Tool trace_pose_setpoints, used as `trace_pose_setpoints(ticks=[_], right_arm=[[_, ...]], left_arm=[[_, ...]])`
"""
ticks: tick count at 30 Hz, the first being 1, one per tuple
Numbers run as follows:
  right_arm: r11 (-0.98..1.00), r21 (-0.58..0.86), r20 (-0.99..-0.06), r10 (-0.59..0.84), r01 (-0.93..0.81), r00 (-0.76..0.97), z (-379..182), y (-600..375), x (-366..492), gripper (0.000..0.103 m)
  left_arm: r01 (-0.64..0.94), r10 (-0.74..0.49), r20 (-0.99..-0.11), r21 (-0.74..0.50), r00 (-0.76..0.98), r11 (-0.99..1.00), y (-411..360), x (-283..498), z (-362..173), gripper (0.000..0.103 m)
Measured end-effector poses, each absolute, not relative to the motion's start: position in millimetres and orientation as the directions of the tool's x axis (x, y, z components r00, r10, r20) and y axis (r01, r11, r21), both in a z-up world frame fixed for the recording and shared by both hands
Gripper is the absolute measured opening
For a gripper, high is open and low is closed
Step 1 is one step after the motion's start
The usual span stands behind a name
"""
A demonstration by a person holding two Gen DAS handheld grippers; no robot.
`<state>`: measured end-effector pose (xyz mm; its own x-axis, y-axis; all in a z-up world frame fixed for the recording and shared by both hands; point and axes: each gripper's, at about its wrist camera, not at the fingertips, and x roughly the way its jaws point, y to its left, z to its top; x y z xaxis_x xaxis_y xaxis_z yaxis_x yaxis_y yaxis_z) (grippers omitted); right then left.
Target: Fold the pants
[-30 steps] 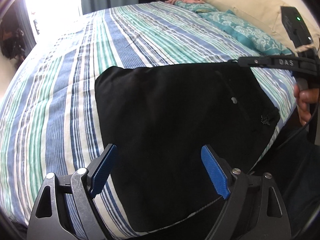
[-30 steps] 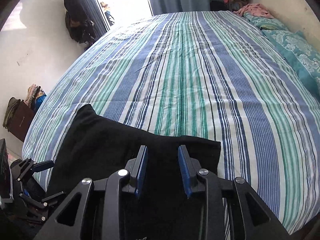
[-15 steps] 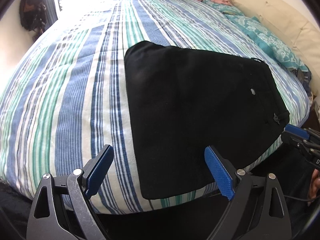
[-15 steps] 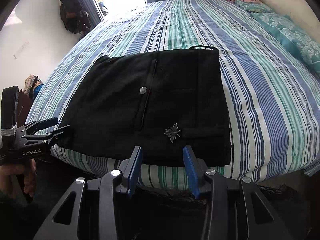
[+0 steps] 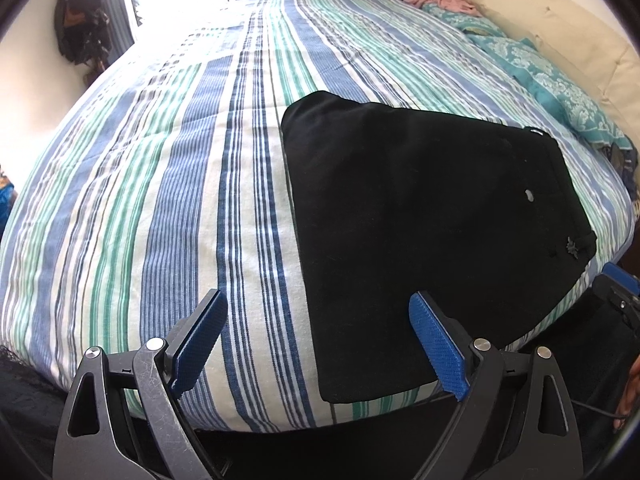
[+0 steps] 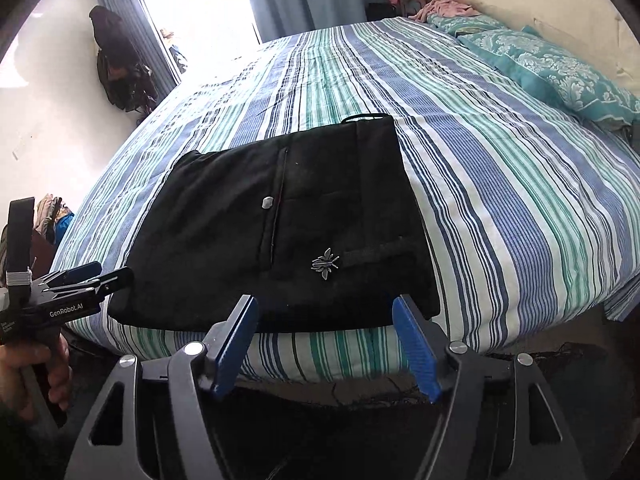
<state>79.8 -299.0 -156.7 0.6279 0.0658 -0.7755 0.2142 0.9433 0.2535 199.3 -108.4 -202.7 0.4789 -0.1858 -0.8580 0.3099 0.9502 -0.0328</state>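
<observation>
the black pants (image 6: 280, 236) lie folded into a compact rectangle at the near edge of the striped bed (image 6: 500, 184), so folding looks finished, with left gripper (image 5: 320, 344) wide open and empty, right gripper (image 6: 326, 344) just opened, holding nothing.

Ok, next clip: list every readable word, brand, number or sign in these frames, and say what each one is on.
"GenRobot.AI": white print on the black body of the left gripper, seen in the right wrist view.
Smaller white print at that body's near end, by the hand: too small to read.
The black pants carry a metal button and an insect-shaped ornament, no lettering.
Nothing readable in the left wrist view.
</observation>
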Motion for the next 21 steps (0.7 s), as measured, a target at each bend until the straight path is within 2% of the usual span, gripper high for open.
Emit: trace_pose_setpoints(ticks=[6, 9, 11, 13, 14, 21], right_arm=[[0.93, 0.303, -0.752, 0.099, 0.209, 0.651, -155.3, -305.6, 79.4, 0.07], [0.902, 0.362, -0.729, 0.117, 0.235, 0.675, -152.7, -328.8, 79.9, 0.07], [0.884, 0.401, -0.715, 0.139, 0.238, 0.686, -152.3, -346.4, 81.4, 0.07], [0.86, 0.467, -0.691, 0.207, 0.208, 0.692, -156.0, -365.6, 88.6, 0.074], [0.853, 0.489, -0.689, 0.25, 0.182, 0.68, -160.2, -374.3, 96.0, 0.077], [0.809, 0.577, -0.735, 0.458, 0.108, 0.5, -212.8, -417.8, 162.2, 0.077]], left_arm=[[0.315, -0.216, -0.863, -0.071, 0.456, 0.947, -99.0, 207.2, -205.0, 0.093], [0.275, -0.306, -0.865, -0.206, 0.398, 0.939, -77.7, 219.4, -210.5, 0.093], [0.255, -0.417, -0.844, -0.345, 0.338, 0.903, -63.8, 229.2, -216.4, 0.093], [0.264, -0.536, -0.799, -0.473, 0.272, 0.84, -58.2, 240.1, -223.3, 0.093], [0.268, -0.559, -0.793, -0.499, 0.244, 0.824, -59.2, 246.0, -227.6, 0.093], [0.323, -0.569, -0.801, -0.497, 0.187, 0.805, -92.4, 271.0, -240.4, 0.093]])
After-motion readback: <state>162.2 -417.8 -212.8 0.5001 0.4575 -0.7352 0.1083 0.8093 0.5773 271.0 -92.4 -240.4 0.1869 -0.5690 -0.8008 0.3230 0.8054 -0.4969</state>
